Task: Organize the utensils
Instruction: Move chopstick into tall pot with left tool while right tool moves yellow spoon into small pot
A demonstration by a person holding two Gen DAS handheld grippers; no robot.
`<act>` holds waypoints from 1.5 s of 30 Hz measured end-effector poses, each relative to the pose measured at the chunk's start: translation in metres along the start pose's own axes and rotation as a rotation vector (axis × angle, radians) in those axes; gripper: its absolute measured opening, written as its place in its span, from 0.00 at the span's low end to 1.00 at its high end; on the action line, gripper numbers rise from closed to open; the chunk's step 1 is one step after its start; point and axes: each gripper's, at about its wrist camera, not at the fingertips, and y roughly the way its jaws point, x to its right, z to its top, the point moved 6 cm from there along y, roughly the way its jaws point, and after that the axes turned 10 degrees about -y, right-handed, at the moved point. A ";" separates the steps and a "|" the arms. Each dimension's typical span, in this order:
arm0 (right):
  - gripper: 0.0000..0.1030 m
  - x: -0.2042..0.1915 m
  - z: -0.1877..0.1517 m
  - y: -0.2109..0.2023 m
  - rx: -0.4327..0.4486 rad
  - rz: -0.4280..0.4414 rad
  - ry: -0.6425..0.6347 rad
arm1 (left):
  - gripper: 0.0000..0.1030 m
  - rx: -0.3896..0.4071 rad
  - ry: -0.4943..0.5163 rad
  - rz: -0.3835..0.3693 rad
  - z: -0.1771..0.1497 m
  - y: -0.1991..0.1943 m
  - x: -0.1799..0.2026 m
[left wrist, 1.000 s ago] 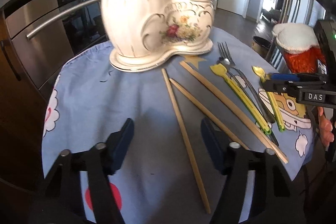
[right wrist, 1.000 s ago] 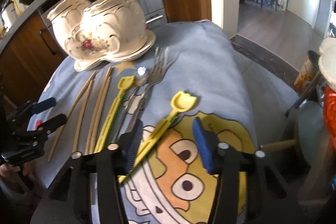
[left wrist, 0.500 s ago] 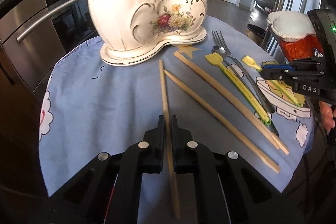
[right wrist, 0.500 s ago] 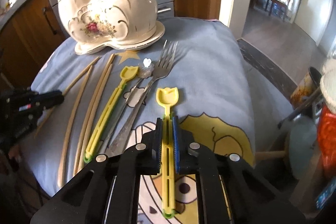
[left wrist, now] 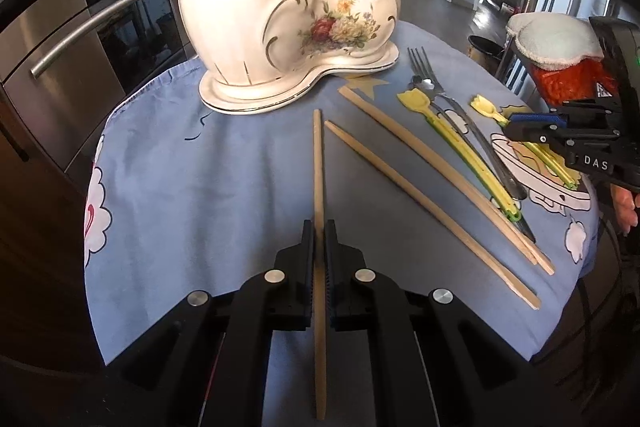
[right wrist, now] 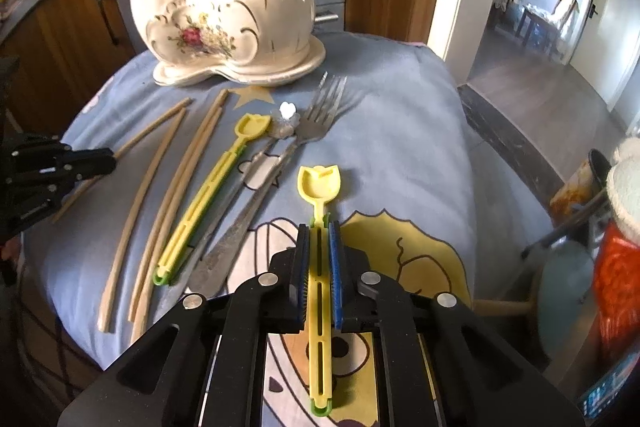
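Note:
My left gripper [left wrist: 319, 227] is shut on a wooden chopstick [left wrist: 318, 163] that points toward the white floral two-pot holder [left wrist: 280, 11]. My right gripper [right wrist: 319, 231] is shut on the handle of a yellow tulip-shaped spoon [right wrist: 319, 183]; it also shows in the left wrist view [left wrist: 520, 125]. On the blue cloth lie more chopsticks [left wrist: 420, 199], a second yellow spoon [right wrist: 212, 195], a metal fork [right wrist: 280, 163] and a small metal spoon [right wrist: 282, 127]. The holder [right wrist: 232, 15] has a chopstick in one pot and a metal utensil in the other.
The blue cartoon cloth [left wrist: 200, 187] covers a small round table that drops off on all sides. Oven and cabinets [left wrist: 80, 27] stand behind the holder. An orange jar with a white cloth lid [left wrist: 560, 63] stands off the right side.
Both grippers closed from open: the left on the chopstick, the right on the yellow spoon. Both have since drawn a little closer to the holder.

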 end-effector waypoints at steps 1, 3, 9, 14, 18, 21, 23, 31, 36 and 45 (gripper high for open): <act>0.10 0.002 0.002 -0.004 0.019 0.000 0.006 | 0.05 0.008 0.003 -0.004 0.001 -0.003 0.000; 0.10 0.004 0.007 -0.011 0.055 -0.001 0.018 | 0.05 0.024 0.003 -0.007 0.003 -0.009 -0.002; 0.10 0.004 0.030 -0.042 0.217 0.033 0.017 | 0.05 0.148 0.020 -0.059 0.016 -0.048 -0.004; 0.10 0.004 0.064 -0.067 0.373 0.061 0.030 | 0.05 0.321 -0.027 -0.117 0.042 -0.084 -0.012; 0.10 0.006 0.094 -0.080 0.483 0.080 0.045 | 0.05 0.446 -0.075 -0.148 0.070 -0.106 -0.018; 0.10 0.008 0.115 -0.081 0.532 0.107 0.060 | 0.05 0.525 -0.106 -0.177 0.093 -0.123 -0.024; 0.10 0.009 0.129 -0.082 0.564 0.120 0.073 | 0.05 0.567 -0.111 -0.185 0.110 -0.132 -0.024; 0.10 0.015 0.182 -0.067 0.652 0.207 0.157 | 0.05 0.668 -0.148 -0.217 0.171 -0.136 -0.028; 0.10 0.022 0.198 -0.050 0.683 0.228 0.218 | 0.05 0.676 -0.185 -0.260 0.196 -0.114 -0.030; 0.10 0.025 0.218 -0.011 0.708 0.176 0.260 | 0.05 0.739 -0.281 -0.262 0.217 -0.073 -0.041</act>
